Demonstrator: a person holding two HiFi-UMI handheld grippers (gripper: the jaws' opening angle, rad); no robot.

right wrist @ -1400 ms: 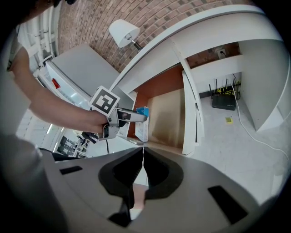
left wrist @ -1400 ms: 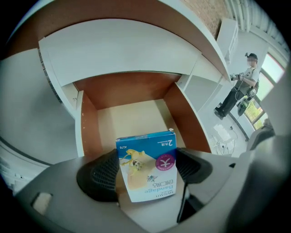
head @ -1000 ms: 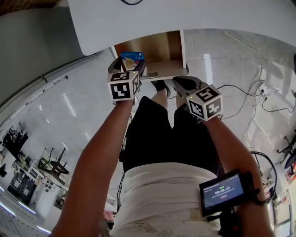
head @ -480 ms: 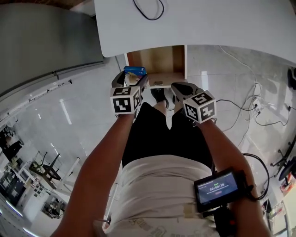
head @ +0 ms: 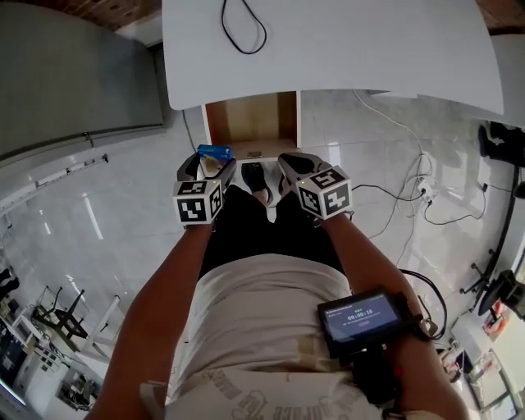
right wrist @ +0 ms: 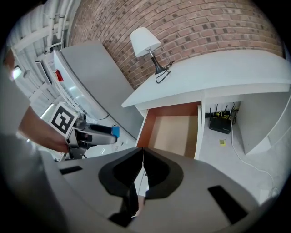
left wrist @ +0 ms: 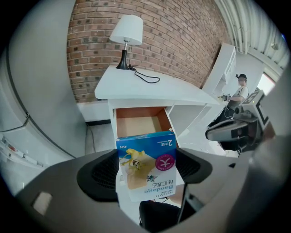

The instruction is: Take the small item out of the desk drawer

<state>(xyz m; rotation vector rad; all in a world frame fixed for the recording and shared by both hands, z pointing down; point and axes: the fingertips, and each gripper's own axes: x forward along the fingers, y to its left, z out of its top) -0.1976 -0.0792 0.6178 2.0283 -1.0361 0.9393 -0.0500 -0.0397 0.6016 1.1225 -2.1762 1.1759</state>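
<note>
A person stands facing a white desk [head: 344, 49], holding a two-jaw gripper in each hand. The left gripper [head: 207, 166] pinches a small blue and white bandage box [left wrist: 148, 164] between its two jaws, which press on the box's left and right sides. In the left gripper view the box's longer side runs up and down, across the line of the squeeze, and its print reads upside down. The box hangs in the air on the person's side of the open drawer [left wrist: 138, 125], clear of the drawer front and slightly to its left in the head view. It is in the left hand alone, with the right gripper [right wrist: 142, 157] just beside it to the right and not touching it. The right gripper's jaws are pressed together with nothing between them. The drawer is pulled out under the desk top, and its light wooden floor shows nothing lying on it in either gripper view. On the desk stand a white-shaded lamp [left wrist: 127, 32] and a looped black cable [head: 244, 25]. The small item appears already out, so any next move would likely concern the open drawer.
</note>
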